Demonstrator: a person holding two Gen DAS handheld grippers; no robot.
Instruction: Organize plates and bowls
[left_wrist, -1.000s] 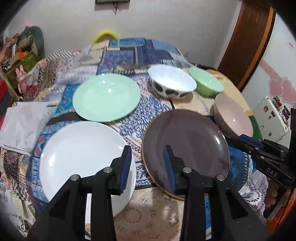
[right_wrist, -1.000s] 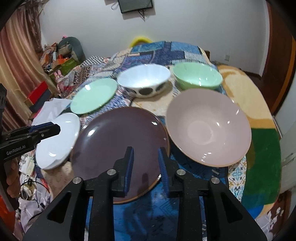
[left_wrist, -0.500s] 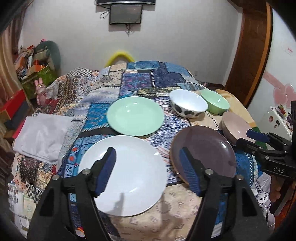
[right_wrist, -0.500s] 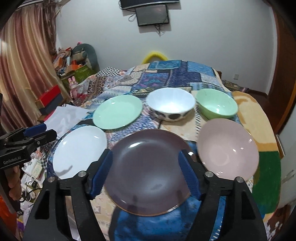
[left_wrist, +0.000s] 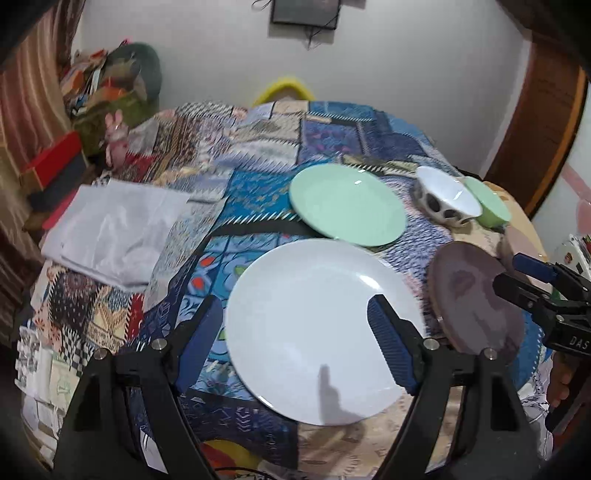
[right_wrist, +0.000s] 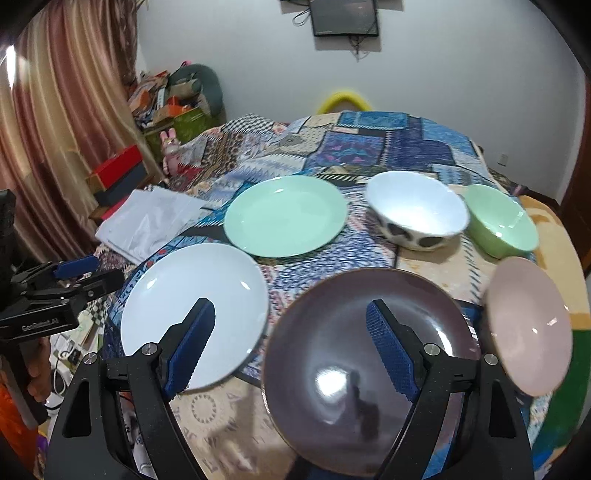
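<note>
On the quilt-covered bed (right_wrist: 388, 147), the left tool (left_wrist: 295, 332) hangs released above the white plate (left_wrist: 314, 332). Behind it lies the green plate (right_wrist: 284, 216). The right tool (right_wrist: 290, 339) hangs released above the dark plate (right_wrist: 351, 350). Beyond sit the spotted bowl (right_wrist: 417, 214), the green bowl (right_wrist: 500, 225) and the pink bowl (right_wrist: 528, 325).

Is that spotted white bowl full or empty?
Empty. The spotted white bowl stands upright on the patchwork cloth, and its inside shows only bare white.
</note>
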